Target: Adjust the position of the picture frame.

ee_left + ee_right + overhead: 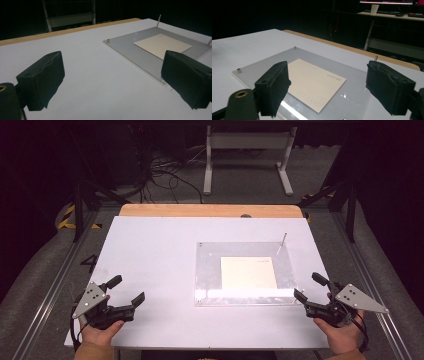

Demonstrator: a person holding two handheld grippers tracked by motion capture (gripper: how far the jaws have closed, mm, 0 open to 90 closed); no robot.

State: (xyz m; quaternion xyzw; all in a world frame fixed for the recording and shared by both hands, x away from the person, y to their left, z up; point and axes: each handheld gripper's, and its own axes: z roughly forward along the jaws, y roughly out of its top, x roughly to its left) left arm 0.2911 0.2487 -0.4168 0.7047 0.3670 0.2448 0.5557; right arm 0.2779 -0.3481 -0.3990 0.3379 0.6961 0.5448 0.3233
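Observation:
A clear acrylic plate [207, 270] lies on the white table, right of centre, with a cream card [248, 272] on it. A thin metal pin [282, 243] rises at the plate's far right corner. My left gripper [128, 290] is held open near the table's front left, well away from the plate, with nothing between its jaws. My right gripper [310, 286] is open just off the plate's near right corner. In the left gripper view the plate [140, 55] and card [162, 44] lie ahead to the right. In the right gripper view the card [314, 82] lies between the jaws, farther off.
The white table top [150, 250] has a wooden strip [210, 210] along its far edge. Small studs [239, 70] mark the plate's corners. Beyond the table stand a white frame [247, 150] and loose cables [165, 170] on the floor. Metal rails [45, 295] run along both sides.

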